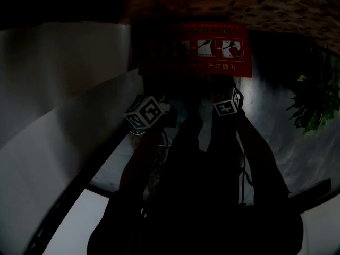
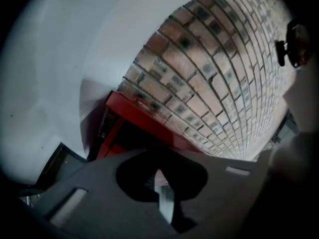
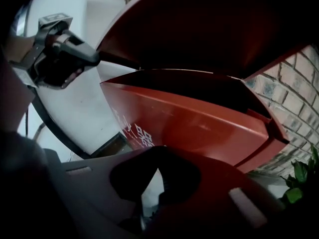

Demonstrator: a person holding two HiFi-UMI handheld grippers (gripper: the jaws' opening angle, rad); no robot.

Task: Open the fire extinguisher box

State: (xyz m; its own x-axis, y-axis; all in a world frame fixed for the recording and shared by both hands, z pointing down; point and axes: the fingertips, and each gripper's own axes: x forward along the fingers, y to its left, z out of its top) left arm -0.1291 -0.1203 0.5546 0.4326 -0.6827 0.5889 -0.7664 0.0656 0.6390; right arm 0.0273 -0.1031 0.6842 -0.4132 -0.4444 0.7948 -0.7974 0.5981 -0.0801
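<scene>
The red metal fire extinguisher box sits at the foot of the brick wall with its hinged lid part-raised, the left hand-held gripper nearly closed at the lid's edge and the right hand-held gripper narrow and empty below, so the lid probably needs swinging fully back next.

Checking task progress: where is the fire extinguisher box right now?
The red fire extinguisher box is top centre in the head view, at the foot of the brick wall, with a green plant to its right.
</scene>
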